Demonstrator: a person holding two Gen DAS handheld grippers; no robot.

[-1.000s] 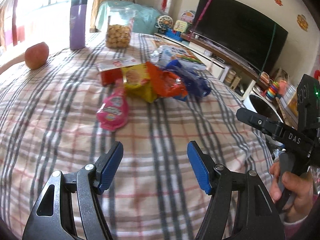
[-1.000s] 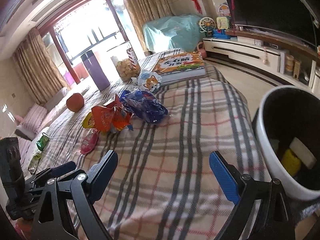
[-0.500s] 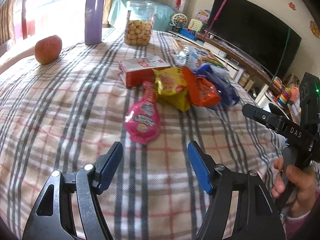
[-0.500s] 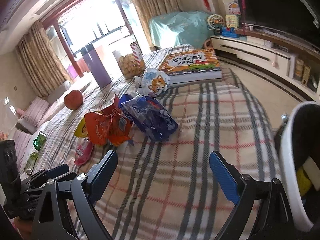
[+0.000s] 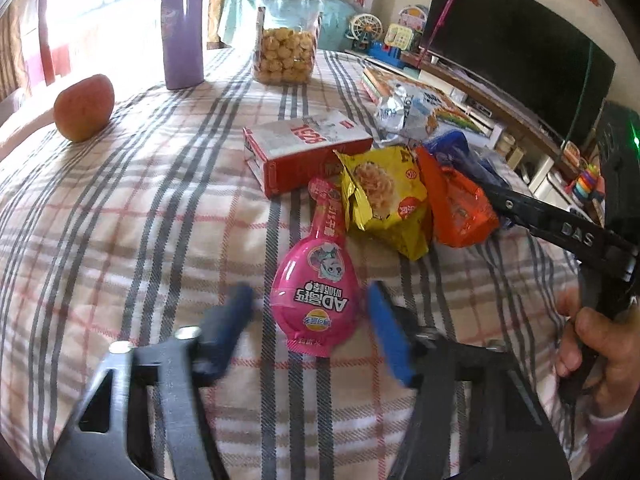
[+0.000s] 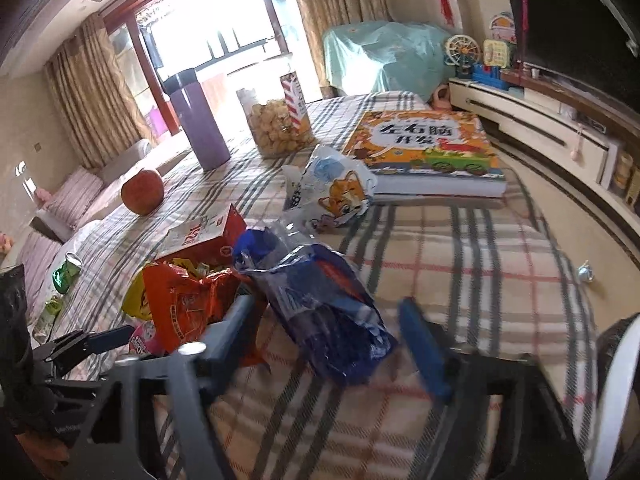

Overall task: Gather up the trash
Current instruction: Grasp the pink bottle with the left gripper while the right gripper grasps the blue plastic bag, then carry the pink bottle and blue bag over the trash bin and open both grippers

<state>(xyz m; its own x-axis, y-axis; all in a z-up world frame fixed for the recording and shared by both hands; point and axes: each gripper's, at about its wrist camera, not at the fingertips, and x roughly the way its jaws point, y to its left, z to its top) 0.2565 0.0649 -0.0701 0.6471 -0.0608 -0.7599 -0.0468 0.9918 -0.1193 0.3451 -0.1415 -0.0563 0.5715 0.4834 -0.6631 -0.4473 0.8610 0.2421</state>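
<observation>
A pile of wrappers lies on the plaid table. In the left wrist view my left gripper (image 5: 308,312) is open, its blue pads on either side of a pink spoon-shaped candy pack (image 5: 316,296). Behind it lie a yellow snack bag (image 5: 384,200), an orange bag (image 5: 456,208), a red box (image 5: 304,152) and a crumpled white wrapper (image 5: 404,114). In the right wrist view my right gripper (image 6: 332,328) is open around the near end of a blue plastic bag (image 6: 320,300). The orange bag (image 6: 184,304) sits left of it, the white dog-print wrapper (image 6: 332,192) behind.
A white-rimmed trash bin (image 6: 616,384) stands off the table's right edge. An apple (image 5: 84,106), a purple flask (image 5: 182,28), a jar of snacks (image 5: 286,36) and a picture book (image 6: 424,152) stand at the far side. A TV unit runs along the right wall.
Both grippers have moved forward over the table. The left one now straddles the pink pack and the right one has come up around the blue bag, away from the bin.
</observation>
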